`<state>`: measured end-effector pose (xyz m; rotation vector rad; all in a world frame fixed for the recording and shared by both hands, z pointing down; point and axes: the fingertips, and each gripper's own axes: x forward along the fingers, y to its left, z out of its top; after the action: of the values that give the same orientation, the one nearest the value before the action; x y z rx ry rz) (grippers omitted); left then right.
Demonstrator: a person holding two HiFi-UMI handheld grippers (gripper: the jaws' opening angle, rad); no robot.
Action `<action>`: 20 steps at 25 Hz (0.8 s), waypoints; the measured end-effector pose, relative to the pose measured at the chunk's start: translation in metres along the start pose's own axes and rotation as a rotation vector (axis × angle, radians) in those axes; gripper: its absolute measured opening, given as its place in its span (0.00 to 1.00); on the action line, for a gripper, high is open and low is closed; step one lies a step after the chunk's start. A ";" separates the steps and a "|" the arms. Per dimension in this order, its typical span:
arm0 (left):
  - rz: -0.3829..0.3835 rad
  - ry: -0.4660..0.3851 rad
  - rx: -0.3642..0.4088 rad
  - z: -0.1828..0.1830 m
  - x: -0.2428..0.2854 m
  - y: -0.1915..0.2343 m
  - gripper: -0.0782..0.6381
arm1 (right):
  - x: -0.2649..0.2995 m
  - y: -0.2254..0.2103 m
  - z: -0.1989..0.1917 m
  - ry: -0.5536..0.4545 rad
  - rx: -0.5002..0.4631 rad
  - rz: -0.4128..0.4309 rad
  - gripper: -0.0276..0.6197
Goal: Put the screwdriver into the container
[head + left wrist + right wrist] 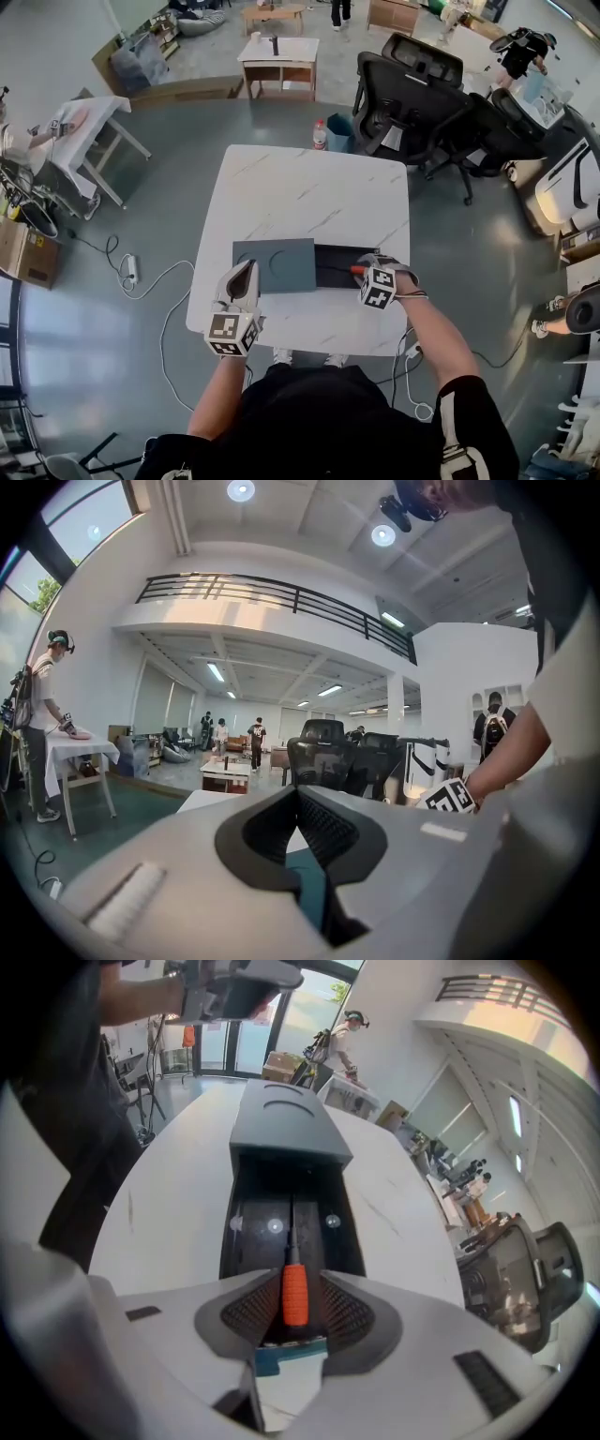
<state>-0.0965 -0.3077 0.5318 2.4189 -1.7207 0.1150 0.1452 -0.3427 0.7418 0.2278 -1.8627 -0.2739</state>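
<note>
Okay, right gripper (295,1281): jaws wide, not clamping. The screwdriver (294,1297) sits between the pads with a slim gap on each side of its orange handle. Its metal shaft points away from me along the middle of the black container (232,1241), and the handle lies at the near end. I can't tell from here whether the butt of the handle is fully inside the near wall.

My judgement: this is the release step, and the tool looks down in the tray. To finish well, I should keep the jaws wide and back off straight along the handle's line, then lift. Any sideways drift would let a pad catch the ribbed handle and roll or drag it out. No re-closing near it. Before clearing away I should check in the head view that the handle end lies below the rim.

Further out, the grey sliding lid (286,1133) covers the far half of the container, so the shaft tip has little room; no pushing the tool forward.

The white marble table (178,1176) carries the box, well in from its edges.

Left gripper (299,801): jaws together, nothing between them, by the lid's near corner in the head view; contact unclear.
</note>
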 end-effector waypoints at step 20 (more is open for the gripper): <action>-0.169 -0.125 0.139 0.068 0.007 -0.073 0.12 | -0.238 -0.057 0.092 -0.749 0.737 -0.669 0.05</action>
<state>-0.0282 -0.3030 0.4594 2.7143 -1.5971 0.0644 0.1300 -0.3212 0.4820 1.4271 -2.5155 -0.1080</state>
